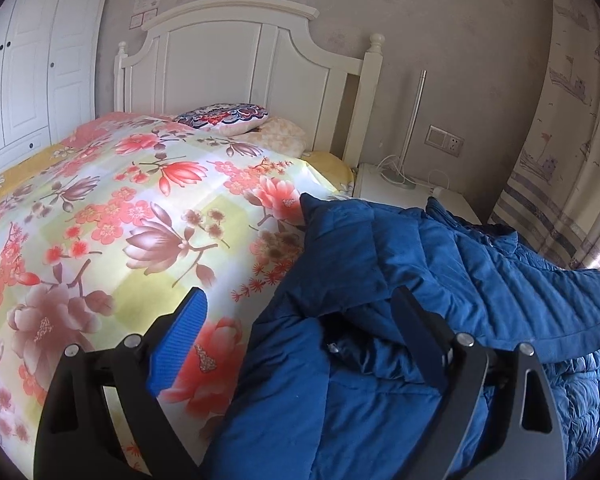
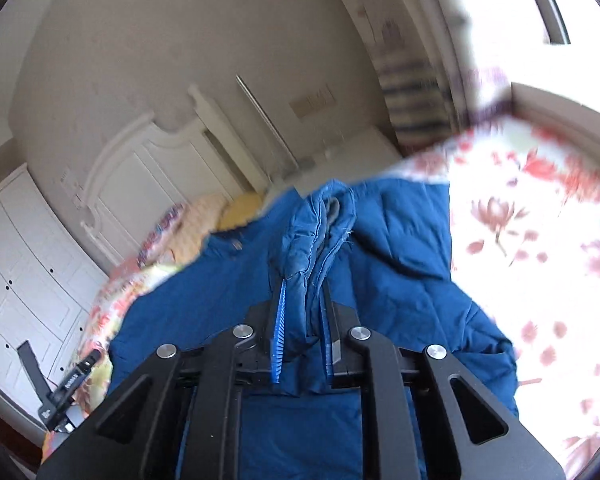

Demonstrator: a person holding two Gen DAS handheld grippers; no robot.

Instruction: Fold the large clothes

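right gripper (image 2: 304,280) pinches blue jacket (image 2: 380,280) fold; left gripper (image 1: 300,300) spread above jacket

Left gripper (image 1: 300,312): matte black linkage arms with triangular cut-outs, four round silver pivot screws, ribbed blue pad on the left finger (image 1: 178,344); the other finger shows only its black back. Right gripper (image 2: 304,316): same black frame and cut-outs, four silver screws, blue ribbed pads (image 2: 278,332) seen edge-on.
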